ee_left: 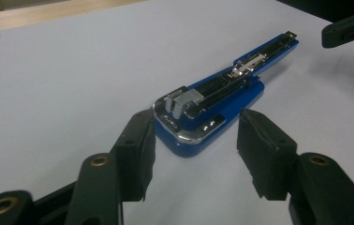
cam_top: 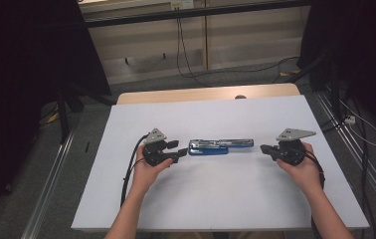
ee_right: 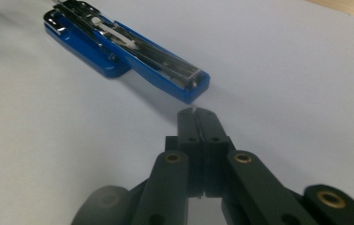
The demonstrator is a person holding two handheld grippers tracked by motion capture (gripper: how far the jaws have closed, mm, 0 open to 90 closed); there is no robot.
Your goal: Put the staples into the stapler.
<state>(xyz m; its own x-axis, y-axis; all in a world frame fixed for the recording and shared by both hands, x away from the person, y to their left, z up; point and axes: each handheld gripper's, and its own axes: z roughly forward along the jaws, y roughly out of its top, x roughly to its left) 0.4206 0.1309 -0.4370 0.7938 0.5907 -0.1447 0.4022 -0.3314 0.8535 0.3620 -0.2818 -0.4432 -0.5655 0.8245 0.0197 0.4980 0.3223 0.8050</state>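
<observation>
A blue stapler (cam_top: 220,146) lies swung open and flat on the white table top (cam_top: 216,199), its metal staple channel facing up. My left gripper (cam_top: 178,150) sits at the stapler's left end. In the left gripper view that gripper (ee_left: 196,140) stands open, its jaws on either side of the chrome-edged base end of the stapler (ee_left: 222,101), not touching it. My right gripper (cam_top: 263,148) is just off the right end. In the right gripper view it (ee_right: 197,115) is shut, tips a short gap from the tip of the stapler (ee_right: 128,51). A tiny pale speck shows at those tips.
A wooden edge (cam_top: 201,93) borders the table's far side. Black cables (cam_top: 129,169) trail from the grippers toward the person. Metal rails (cam_top: 51,184) run on the floor at both sides. The right gripper's fingertips (ee_left: 348,28) appear at the top right of the left gripper view.
</observation>
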